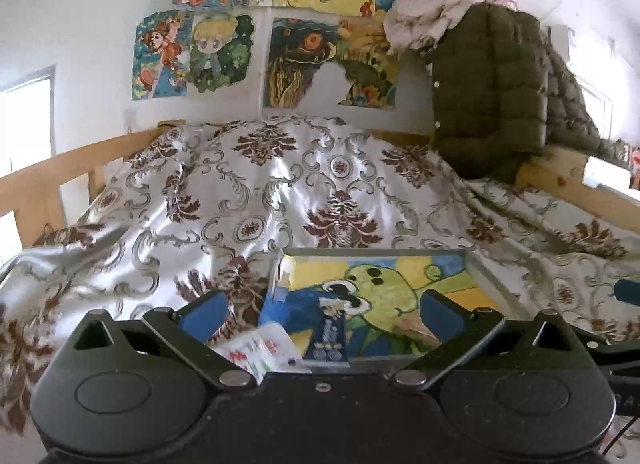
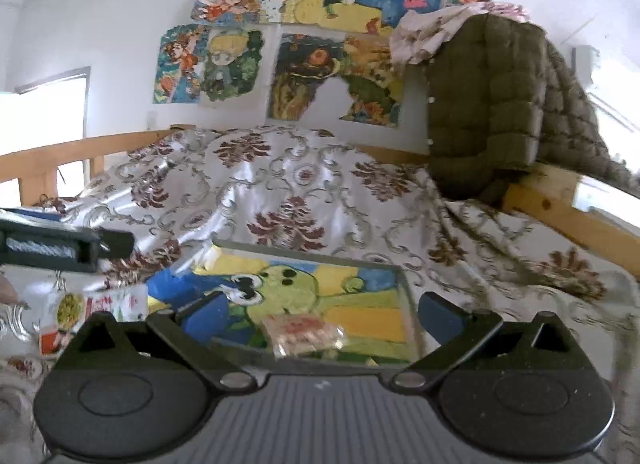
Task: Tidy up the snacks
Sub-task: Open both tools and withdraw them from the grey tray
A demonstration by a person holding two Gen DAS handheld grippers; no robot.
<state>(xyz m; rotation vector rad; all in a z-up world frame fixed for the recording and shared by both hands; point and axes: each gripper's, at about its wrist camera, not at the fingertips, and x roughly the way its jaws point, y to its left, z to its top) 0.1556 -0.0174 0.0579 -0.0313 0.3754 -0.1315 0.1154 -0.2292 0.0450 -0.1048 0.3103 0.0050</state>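
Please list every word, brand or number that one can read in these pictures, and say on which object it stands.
No text reads clearly.
Blue snack packet: pale print, too blurred.
White snack packet: red label, too blurred.
Clear snack packet: red print, unreadable.
Wall posters: pictures only, no legible words.

Premises: a bedroom in a private home. A bed with a pale wooden frame (image 1: pixel 72 160) fills the view, covered by a satin bedspread (image 1: pixel 280 184) in a brown damask print. At 12 o'clock, hand-painted cartoon pictures (image 1: pixel 280 24) are fixed to the white wall. At 2 o'clock an olive quilted jacket (image 1: pixel 488 92) hangs over the frame. At 9 o'clock, a bright opening (image 1: pixel 24 124), probably a window; glare prevents confirmation.
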